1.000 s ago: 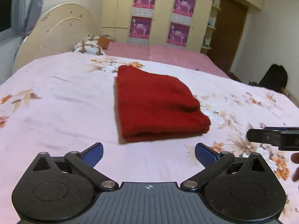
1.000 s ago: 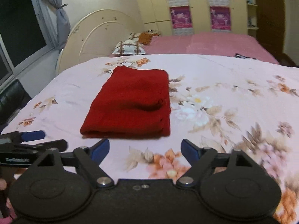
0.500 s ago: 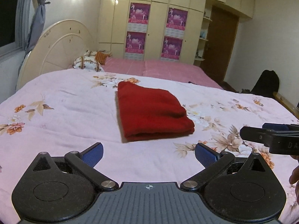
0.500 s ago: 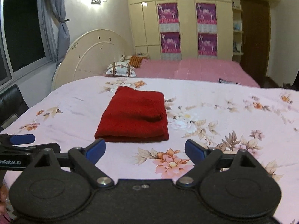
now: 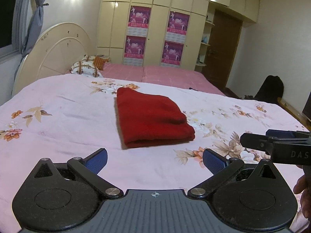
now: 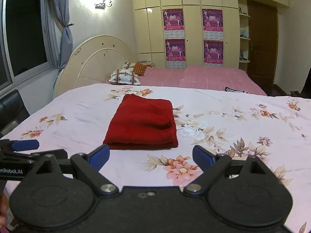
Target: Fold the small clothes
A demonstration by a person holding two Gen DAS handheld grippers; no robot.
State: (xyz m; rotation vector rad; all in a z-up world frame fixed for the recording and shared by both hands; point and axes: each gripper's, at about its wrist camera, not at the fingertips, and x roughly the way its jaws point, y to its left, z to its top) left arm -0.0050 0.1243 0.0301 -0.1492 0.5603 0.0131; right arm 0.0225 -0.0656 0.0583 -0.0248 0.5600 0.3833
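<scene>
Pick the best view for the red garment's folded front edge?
Right wrist: the red garment lies nearly square-on, its layered front edge showing across the full width. Left wrist shows the same garment obliquely, with the right end of that edge receding.

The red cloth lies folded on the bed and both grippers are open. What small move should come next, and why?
Probably keep both away and finish here. The red cloth already lies as a neat folded rectangle on the flowered bedsheet, and the left gripper and right gripper are open, empty and short of its near edge. No other small garment is visible.
</scene>
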